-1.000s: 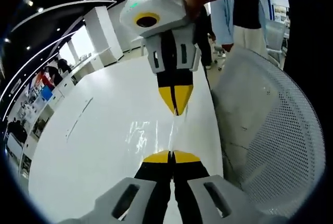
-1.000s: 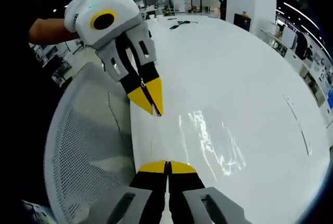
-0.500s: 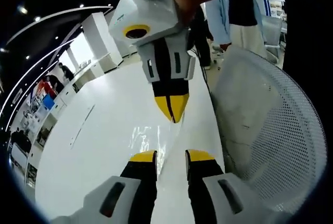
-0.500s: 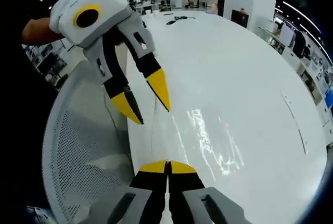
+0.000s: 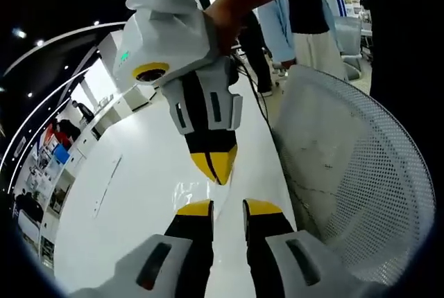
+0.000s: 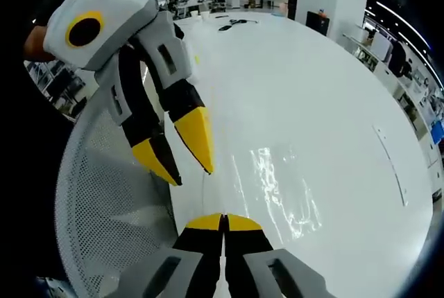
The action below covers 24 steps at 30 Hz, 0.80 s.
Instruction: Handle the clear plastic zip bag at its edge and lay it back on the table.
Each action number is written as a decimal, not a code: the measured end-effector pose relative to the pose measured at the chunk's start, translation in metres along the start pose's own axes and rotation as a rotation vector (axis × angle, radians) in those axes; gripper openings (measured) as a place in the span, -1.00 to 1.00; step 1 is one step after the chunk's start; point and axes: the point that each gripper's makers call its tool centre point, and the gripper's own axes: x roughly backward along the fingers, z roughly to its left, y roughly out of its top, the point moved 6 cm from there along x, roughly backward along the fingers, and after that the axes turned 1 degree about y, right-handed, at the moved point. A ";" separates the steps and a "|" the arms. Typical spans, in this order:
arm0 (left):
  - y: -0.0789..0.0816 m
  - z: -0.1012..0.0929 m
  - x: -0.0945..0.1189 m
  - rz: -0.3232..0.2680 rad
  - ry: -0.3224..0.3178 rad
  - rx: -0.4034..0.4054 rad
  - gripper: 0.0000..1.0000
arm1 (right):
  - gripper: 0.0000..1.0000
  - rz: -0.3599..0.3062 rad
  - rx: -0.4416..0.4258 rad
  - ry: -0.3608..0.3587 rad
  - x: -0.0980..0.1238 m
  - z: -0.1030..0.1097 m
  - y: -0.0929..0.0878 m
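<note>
The clear plastic zip bag [image 6: 277, 190] lies flat on the white table [image 6: 312, 83], showing as glints near the table's edge; it also shows as a faint sheen, the zip bag [image 5: 189, 191]. My right gripper [image 6: 223, 220] is shut, its yellow tips pinched on the bag's near edge. From the other side, the right gripper [image 5: 218, 173] hangs down shut, tips at the table edge. My left gripper [image 5: 227, 208] is open with nothing between its jaws. It appears as the left gripper [image 6: 191, 174], jaws spread, hovering just above the bag's edge.
A white mesh chair back [image 5: 347, 173] stands against the table edge, also seen as the chair back [image 6: 111, 208]. People [image 5: 305, 21] stand beyond it. A thin strip [image 6: 390, 166] lies on the table, and cables [image 6: 232, 25] lie at its far end.
My left gripper's jaws have opened and let go of the bag's edge, then lifted slightly off it. The right gripper has stayed shut on the edge.
</note>
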 end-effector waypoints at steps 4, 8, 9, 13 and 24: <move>0.000 0.000 -0.005 0.017 -0.005 -0.037 -0.82 | -1.00 -0.011 0.003 -0.003 0.003 0.001 0.003; -0.001 0.001 -0.008 0.037 0.002 -0.054 -0.83 | -1.00 -0.018 0.024 -0.009 0.005 0.003 0.007; 0.000 0.002 -0.009 0.038 0.009 -0.051 -0.83 | -1.00 -0.021 0.027 -0.011 0.006 0.002 0.007; 0.002 0.003 -0.011 0.056 0.024 -0.069 -0.90 | -1.00 -0.038 0.032 -0.021 0.008 0.001 0.011; 0.003 0.006 -0.008 0.072 0.037 -0.070 -1.00 | -1.00 -0.082 0.033 -0.077 0.021 -0.005 0.023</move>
